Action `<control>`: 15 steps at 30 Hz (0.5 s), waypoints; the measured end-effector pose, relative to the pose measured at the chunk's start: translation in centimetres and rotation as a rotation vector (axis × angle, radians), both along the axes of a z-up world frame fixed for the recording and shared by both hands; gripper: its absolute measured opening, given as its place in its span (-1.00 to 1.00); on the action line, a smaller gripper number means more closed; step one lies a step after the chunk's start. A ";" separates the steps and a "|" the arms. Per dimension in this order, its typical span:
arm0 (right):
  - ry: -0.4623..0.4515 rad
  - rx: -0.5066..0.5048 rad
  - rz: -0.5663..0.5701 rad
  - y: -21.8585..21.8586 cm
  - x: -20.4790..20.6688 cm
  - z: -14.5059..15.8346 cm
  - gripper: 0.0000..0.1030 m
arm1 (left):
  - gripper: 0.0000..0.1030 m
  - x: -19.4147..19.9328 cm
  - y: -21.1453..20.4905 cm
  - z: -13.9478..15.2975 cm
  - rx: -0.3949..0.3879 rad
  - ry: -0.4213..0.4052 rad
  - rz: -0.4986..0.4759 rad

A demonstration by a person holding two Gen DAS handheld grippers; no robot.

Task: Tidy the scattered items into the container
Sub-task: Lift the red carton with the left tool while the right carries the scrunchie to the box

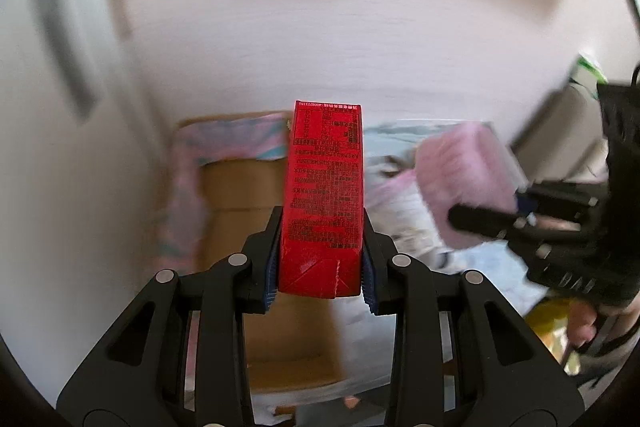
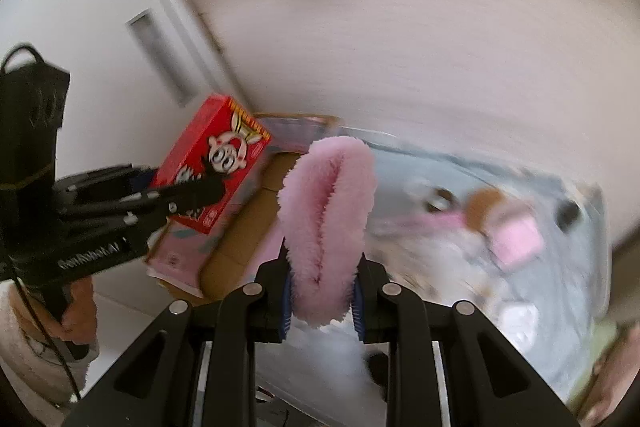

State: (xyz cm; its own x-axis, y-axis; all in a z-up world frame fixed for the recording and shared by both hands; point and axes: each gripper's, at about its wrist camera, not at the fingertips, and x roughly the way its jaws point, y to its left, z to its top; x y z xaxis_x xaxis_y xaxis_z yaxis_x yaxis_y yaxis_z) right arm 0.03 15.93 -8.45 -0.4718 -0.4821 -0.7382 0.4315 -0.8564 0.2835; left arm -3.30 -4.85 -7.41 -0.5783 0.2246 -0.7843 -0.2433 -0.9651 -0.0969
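**A:** From my left wrist view, what could go wrong?

**B:** My left gripper [image 1: 320, 277] pinches only the bottom end of the red carton [image 1: 325, 199], so the tall carton could lever out of the pads. It hangs above the cardboard box [image 1: 240, 187], whose patterned flaps might catch it on the way in. The jaws are nearly together, clamped on the carton's sides.

**A:** And from the right wrist view?

**B:** My right gripper [image 2: 322, 301] is clamped on a pink fluffy item [image 2: 328, 219], maybe a slipper; blur makes that uncertain. Soft pile squashes, so it could slide free. The two tools are close together over the box [image 2: 248, 227], so I risk knocking one load with the other.
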 end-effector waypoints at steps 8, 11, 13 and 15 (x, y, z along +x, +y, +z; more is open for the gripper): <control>-0.062 -0.029 0.181 -10.2 -5.2 -3.5 -0.57 | -0.43 -0.3 -6.8 -7.1 0.038 -0.188 0.160; -0.118 0.028 0.191 -13.4 -7.2 -6.2 -0.57 | -0.43 -0.6 -7.2 -9.5 0.056 -0.230 0.171; -0.171 0.059 0.181 -14.5 -8.5 -8.0 -0.57 | -0.43 -0.3 -7.3 -10.3 0.065 -0.243 0.176; -0.213 0.099 0.168 -15.2 -9.6 -9.6 -0.57 | -0.43 -0.3 -7.4 -11.0 0.077 -0.254 0.181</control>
